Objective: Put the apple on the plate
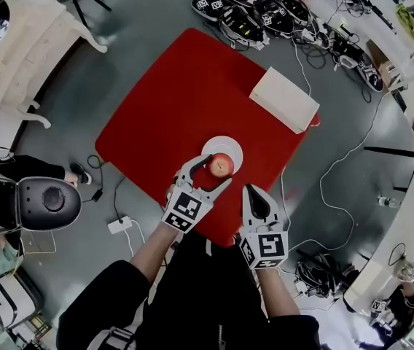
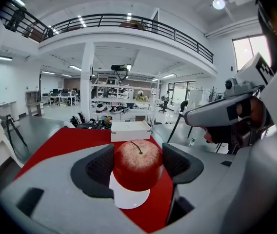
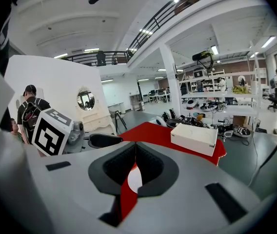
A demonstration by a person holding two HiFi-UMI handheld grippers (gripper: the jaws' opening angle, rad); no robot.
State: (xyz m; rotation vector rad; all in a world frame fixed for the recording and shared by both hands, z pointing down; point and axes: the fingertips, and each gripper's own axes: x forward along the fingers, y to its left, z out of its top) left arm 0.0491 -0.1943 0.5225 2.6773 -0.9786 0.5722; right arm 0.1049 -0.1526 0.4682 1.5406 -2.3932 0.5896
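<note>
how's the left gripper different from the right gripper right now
The left gripper has its jaws wide apart, clamped on the apple; the right gripper has its jaws closed together with nothing between them.
The left gripper reaches over the plate; the right gripper sits further back, near the red table's edge.
Both are grey with dark pads and a marker cube, and both point the same way across the table.

The left claw [image 1: 213, 170] and right claw [image 1: 251, 190] are pale grey shells lined with black ribbed pads [image 2: 99, 167]. Behind each claw's jaws sits a white cube [image 1: 185, 210] with black square markers. The sleeves [image 1: 98, 297] are black.
</note>
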